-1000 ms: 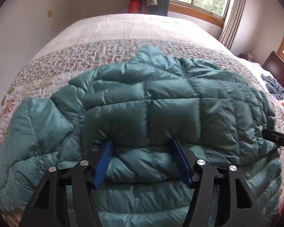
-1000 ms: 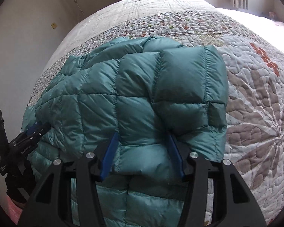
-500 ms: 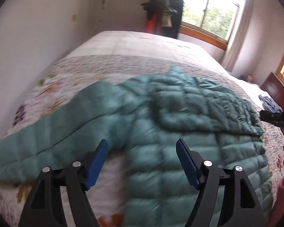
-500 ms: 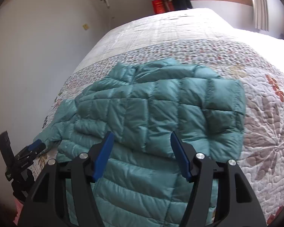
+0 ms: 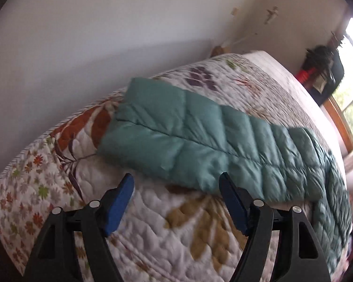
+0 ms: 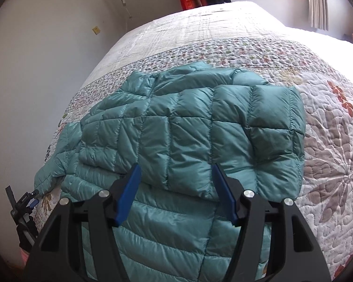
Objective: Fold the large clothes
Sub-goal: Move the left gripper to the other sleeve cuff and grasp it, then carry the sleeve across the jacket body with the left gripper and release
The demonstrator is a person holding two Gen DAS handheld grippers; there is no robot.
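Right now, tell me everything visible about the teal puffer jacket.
The teal puffer jacket is quilted, shiny, nylon-looking and lies on the floral quilt. One sleeve is folded across the body; the other sleeve stretches flat toward the bed's edge. The collar points to the far end. Neither open tool, left or right, visibly grips it.

Teal quilted puffer jacket (image 6: 176, 141) lies flat on the bed, one sleeve (image 5: 200, 145) outstretched
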